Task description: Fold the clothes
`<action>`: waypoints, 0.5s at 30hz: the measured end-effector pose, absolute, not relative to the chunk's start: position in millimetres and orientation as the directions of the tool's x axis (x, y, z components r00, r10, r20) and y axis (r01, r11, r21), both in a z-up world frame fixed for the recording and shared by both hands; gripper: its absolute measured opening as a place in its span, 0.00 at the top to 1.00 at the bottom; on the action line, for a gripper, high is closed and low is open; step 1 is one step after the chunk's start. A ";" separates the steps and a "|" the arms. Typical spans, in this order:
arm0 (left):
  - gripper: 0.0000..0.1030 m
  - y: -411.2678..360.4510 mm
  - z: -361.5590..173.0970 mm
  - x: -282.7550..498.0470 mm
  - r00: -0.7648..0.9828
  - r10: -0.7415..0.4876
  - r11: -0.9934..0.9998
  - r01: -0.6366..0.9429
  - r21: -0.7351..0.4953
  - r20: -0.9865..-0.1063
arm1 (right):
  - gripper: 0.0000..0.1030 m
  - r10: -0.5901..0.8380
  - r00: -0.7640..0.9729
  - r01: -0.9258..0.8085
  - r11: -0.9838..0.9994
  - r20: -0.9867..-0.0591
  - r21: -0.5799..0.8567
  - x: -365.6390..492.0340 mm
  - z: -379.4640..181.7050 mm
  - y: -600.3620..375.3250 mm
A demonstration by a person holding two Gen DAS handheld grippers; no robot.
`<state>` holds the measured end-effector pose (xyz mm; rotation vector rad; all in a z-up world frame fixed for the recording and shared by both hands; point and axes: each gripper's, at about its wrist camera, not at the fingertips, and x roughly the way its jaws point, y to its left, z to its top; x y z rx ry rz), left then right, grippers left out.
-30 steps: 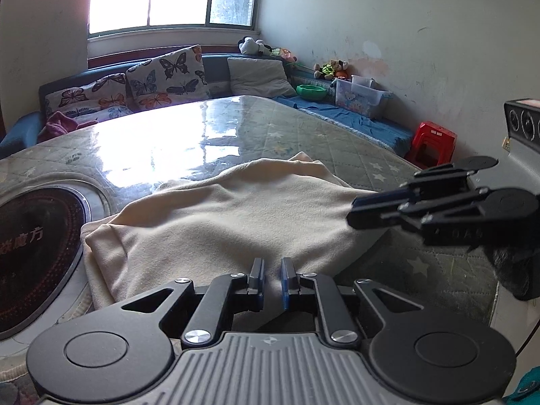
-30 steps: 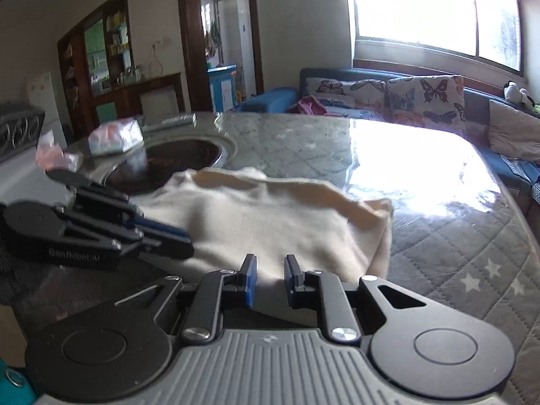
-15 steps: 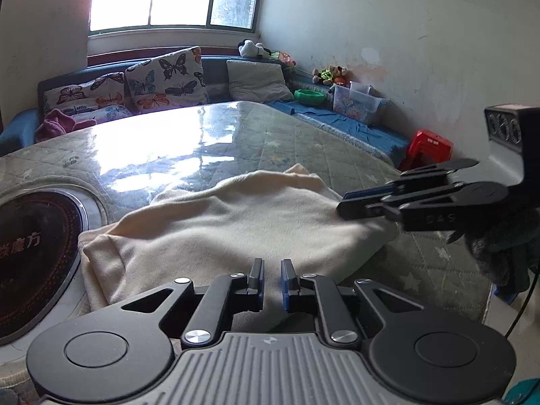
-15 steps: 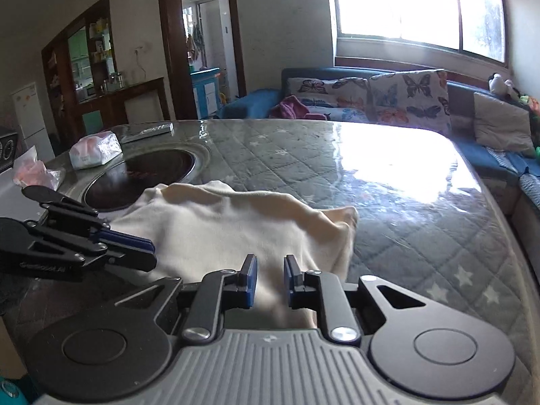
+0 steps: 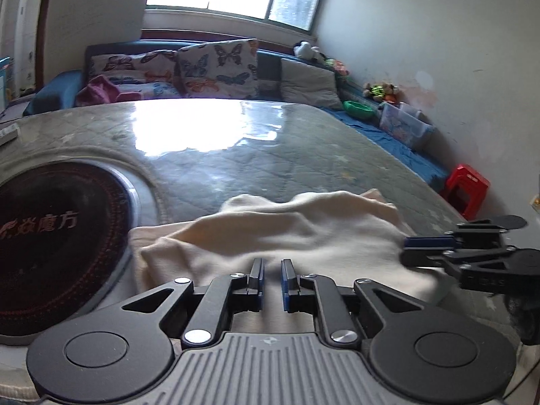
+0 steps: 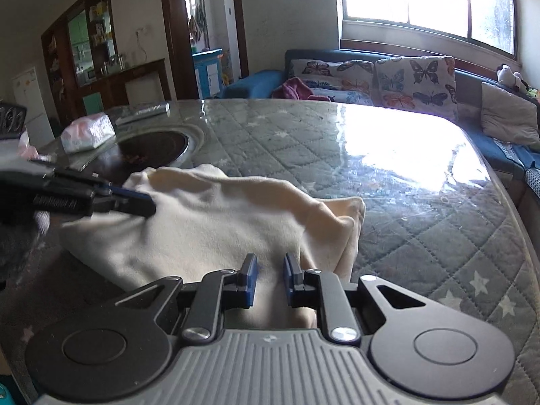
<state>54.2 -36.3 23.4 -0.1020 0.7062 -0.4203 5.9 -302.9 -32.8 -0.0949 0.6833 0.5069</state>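
Observation:
A cream cloth (image 5: pixel 303 236) lies rumpled and folded over on the quilted table top; it also shows in the right wrist view (image 6: pixel 216 222). My left gripper (image 5: pixel 272 270) hovers at the cloth's near edge, jaws a narrow gap apart with nothing between them. My right gripper (image 6: pixel 268 266) is over the cloth's near right part, jaws slightly apart and empty. The right gripper (image 5: pixel 415 249) shows at the cloth's right side in the left wrist view. The left gripper (image 6: pixel 141 202) shows at the cloth's left side in the right wrist view.
A round dark inset plate (image 5: pixel 50 236) sits in the table (image 5: pixel 236 155) left of the cloth. A white plastic pack (image 6: pixel 87 133) and a flat grey object (image 6: pixel 145 111) lie at the far left. A sofa with butterfly cushions (image 5: pixel 216 67) runs behind. A red stool (image 5: pixel 467 185) stands right.
Both grippers have dropped lower and closer to the cloth. The cloth has bunched up and pulled nearer, showing more bare table beyond it.

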 end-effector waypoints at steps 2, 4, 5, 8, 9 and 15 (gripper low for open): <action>0.88 -26.6 23.6 57.2 0.692 -0.400 0.916 0.321 -0.239 -0.601 | 0.85 0.416 0.659 -0.476 0.876 -0.627 0.081 6.1 -33.1 -303.4; 0.88 -17.4 22.4 60.0 0.703 -0.379 0.925 0.299 -0.233 -0.602 | 0.85 0.417 0.658 -0.475 0.876 -0.627 0.084 6.2 -33.0 -303.9; 0.88 -12.4 20.9 61.7 0.703 -0.375 0.927 0.289 -0.238 -0.604 | 0.85 0.417 0.658 -0.476 0.875 -0.627 0.083 6.2 -33.2 -304.0; 0.88 -6.2 20.1 62.7 0.705 -0.381 0.924 0.288 -0.250 -0.598 | 0.85 0.417 0.657 -0.479 0.874 -0.628 0.080 6.6 -33.0 -304.0; 0.88 -7.4 21.0 62.3 0.710 -0.374 0.927 0.290 -0.237 -0.597 | 0.85 0.416 0.657 -0.479 0.874 -0.629 0.078 6.8 -32.7 -304.0; 0.88 -25.4 31.6 66.4 0.722 -0.378 0.925 0.326 -0.196 -0.579 | 0.85 0.424 0.652 -0.484 0.871 -0.629 0.086 10.9 -26.7 -304.0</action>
